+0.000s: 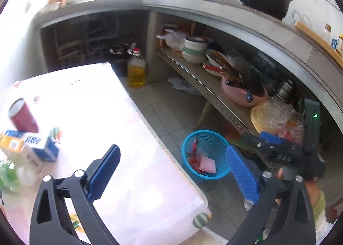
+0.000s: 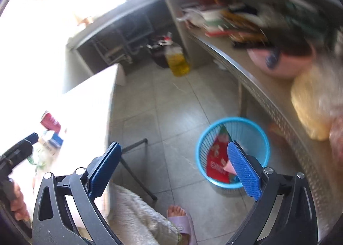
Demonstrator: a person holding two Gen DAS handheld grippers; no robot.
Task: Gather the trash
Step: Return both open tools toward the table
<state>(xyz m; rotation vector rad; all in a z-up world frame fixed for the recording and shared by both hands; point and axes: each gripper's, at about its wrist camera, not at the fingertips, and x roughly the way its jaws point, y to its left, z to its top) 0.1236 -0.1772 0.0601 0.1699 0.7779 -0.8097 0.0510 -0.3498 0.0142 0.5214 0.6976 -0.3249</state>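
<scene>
A blue plastic basket stands on the tiled floor beside the table; it holds a red wrapper and a pink piece. It also shows in the right wrist view with a red wrapper inside. On the white table lie a red can, a blue-white carton and an orange-white carton. My left gripper is open and empty above the table's right edge. My right gripper is open and empty above the floor, left of the basket. The right gripper also appears in the left view.
A metal shelf on the right carries bowls, a pink basin and plastic bags. An oil bottle stands on the floor at the back. A foot in a slipper and a towel are below.
</scene>
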